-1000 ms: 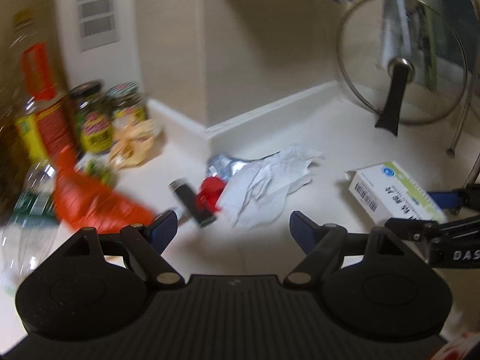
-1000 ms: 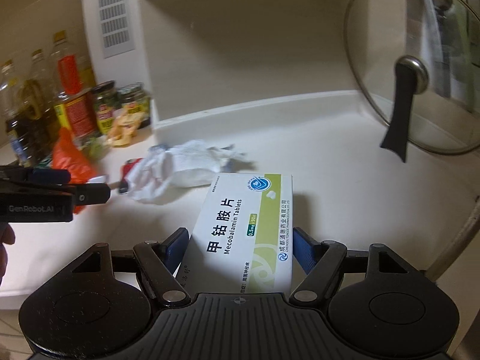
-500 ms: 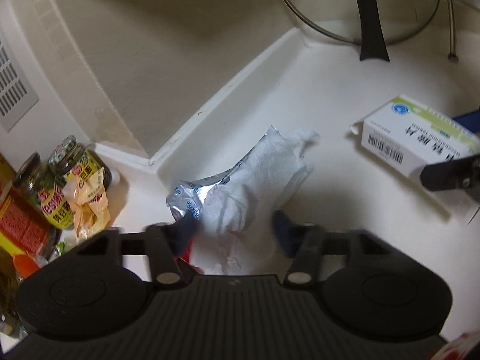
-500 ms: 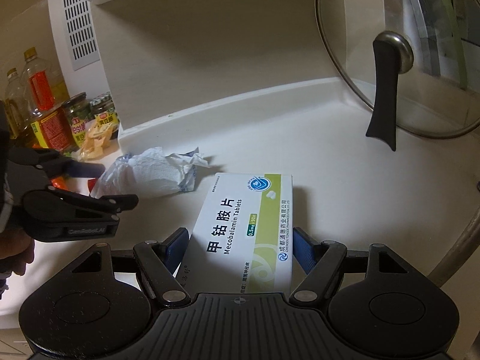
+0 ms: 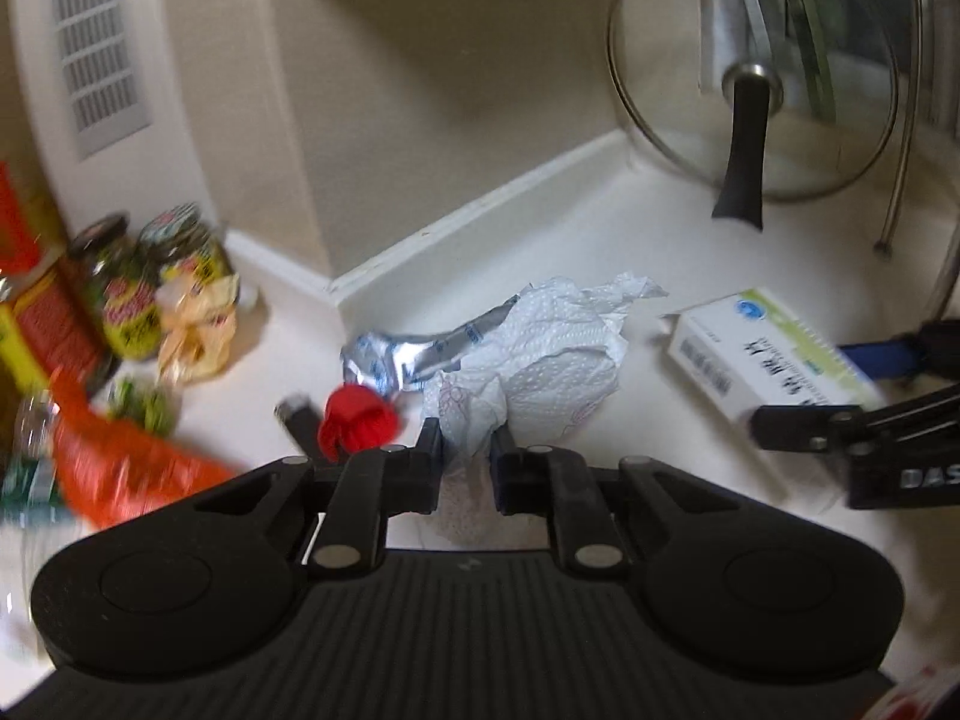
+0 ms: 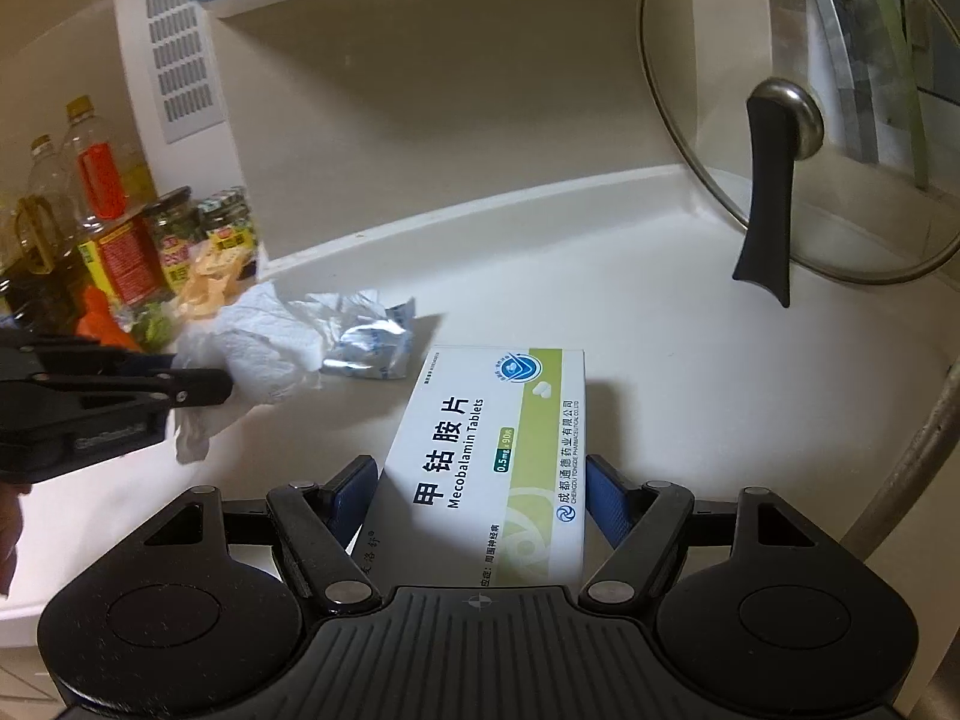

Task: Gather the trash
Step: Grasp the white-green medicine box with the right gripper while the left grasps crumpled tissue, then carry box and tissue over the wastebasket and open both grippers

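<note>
Nearest the left gripper (image 5: 465, 450), a fold of the crumpled white paper towel (image 5: 540, 372) is pinched between narrowly closed jaws, the rest of the towel spreading forward and slightly right over the cream countertop (image 5: 690, 228). The towel is soft, dimpled and loosely bunched, so only part of it appears to be gripped. Just beyond it, toward the back wall, a crinkled silver foil wrapper (image 5: 408, 354) is seen touching the towel; a red bottle cap (image 5: 357, 423) lies beside it to the left, though blur makes this uncertain. In the right gripper (image 6: 480, 495), the white and green tablet box (image 6: 492, 462) is clamped by its long sides, its long axis running away along the fingers. Farther off, a glass pan lid (image 6: 780, 138) is propped in the countertop's far right corner.
</note>
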